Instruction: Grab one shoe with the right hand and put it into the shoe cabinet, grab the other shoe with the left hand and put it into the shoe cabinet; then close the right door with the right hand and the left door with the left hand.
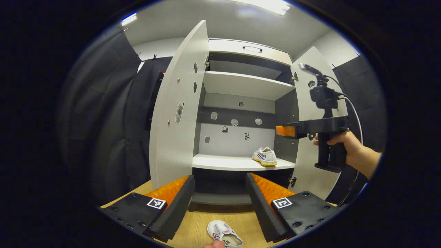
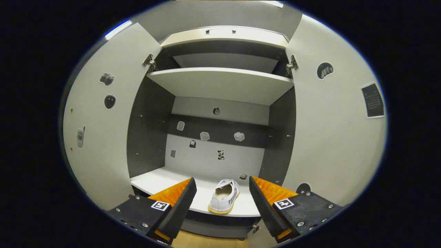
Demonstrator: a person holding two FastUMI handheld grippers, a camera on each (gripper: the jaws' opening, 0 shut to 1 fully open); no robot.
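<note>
- Wooden flooring (image 1: 193,220) runs under the booth, with black cloth hung on the walls and a pale shoe cabinet (image 1: 241,86) standing open ahead.
- Nearest in the left gripper view, the left gripper (image 1: 220,193) has its jaws spread wide and holds nothing; a white canvas shoe (image 1: 224,234) lies on the floor just below and between its fingers, not touched by them.
- In the right gripper view, the right gripper (image 2: 220,194) is likewise wide open and empty, its fingers to either side of the second shoe (image 2: 225,199) but apart from it.
- That second shoe rests on the lower shelf (image 2: 155,181), toward its right end, heel toward the camera.
- Farther off in the left gripper view, a hand (image 1: 348,148) holds the right gripper up at the right door (image 1: 310,103).
- Handling, as I judge it: the floor shoe looks light, with soft canvas sides that give under a squeeze and a firmer rubber sole; pinching across the heel collar or the sidewall near the opening seems the surest hold.
- Count: two shoes, one shelved and one on the floor; two grippers; two doors, left door (image 1: 179,103) and right, both swung open; two shelves visible inside, with a shallow top compartment above them.
</note>
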